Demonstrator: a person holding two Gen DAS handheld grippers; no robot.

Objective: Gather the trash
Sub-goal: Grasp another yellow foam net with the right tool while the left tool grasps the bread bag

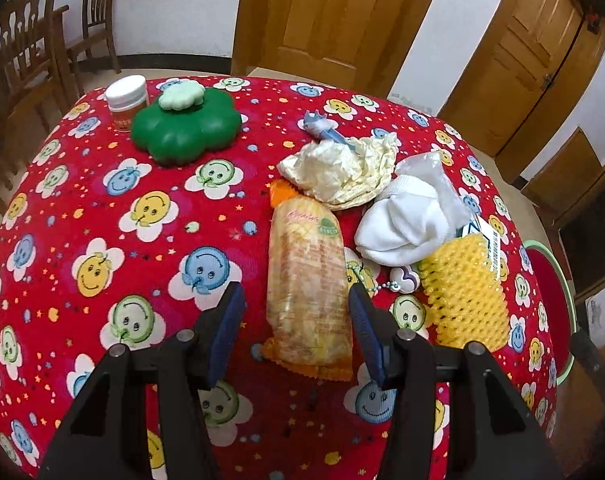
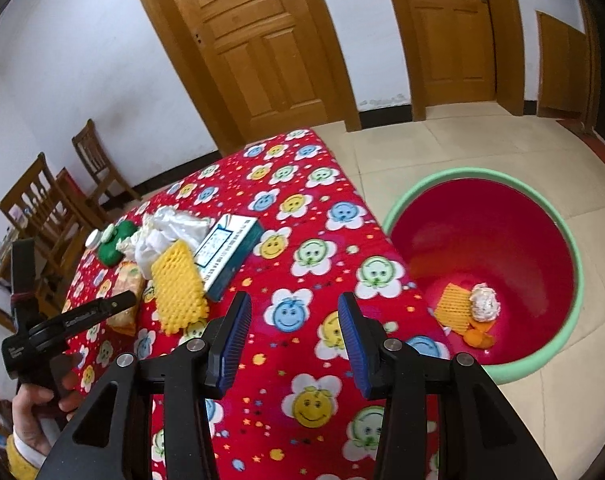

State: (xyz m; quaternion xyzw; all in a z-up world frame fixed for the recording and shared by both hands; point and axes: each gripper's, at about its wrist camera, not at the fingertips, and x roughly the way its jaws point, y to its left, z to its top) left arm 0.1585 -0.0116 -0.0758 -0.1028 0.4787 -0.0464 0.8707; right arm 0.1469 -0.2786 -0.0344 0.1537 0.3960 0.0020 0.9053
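The left gripper (image 1: 296, 312) hangs with its jaws parted and empty, straddling the near half of a long orange-ended snack wrapper (image 1: 308, 292) that lies flat on the tabletop (image 1: 102, 208); the pads stand either side of it without touching, as far as the left wrist view shows. The right gripper (image 2: 292, 336) is likewise parted and holds nothing, poised above bare cloth near the tabletop's edge.

Just beyond the wrapper sit a crumpled cream plastic bag (image 1: 342, 168), a wad of white tissue (image 1: 402, 224), a yellow foam fruit net (image 1: 462, 296) and a small heart keychain (image 1: 404, 280) (probably not rubbish). A white and teal carton (image 2: 228, 252) lies beside the net in the right wrist view. Farther back stand a green flower-shaped box (image 1: 186, 128) and a white-capped jar (image 1: 126, 100).

On the floor beside the table, a red bin with a green rim (image 2: 574, 240) already holds another foam net, a balled tissue and something orange.

My reading: the pick of the next piece is in hand, with the wrapper the likely target. The next move calls for lowering the left jaws until the pads flank the wrapper, then pinching gently, since thin film can slip or crumple away.

The cloth is red with smiling flowers. Wooden doors (image 2: 254, 40), white walls, pale floor tiles and wooden chairs (image 1: 26, 52) surround it.
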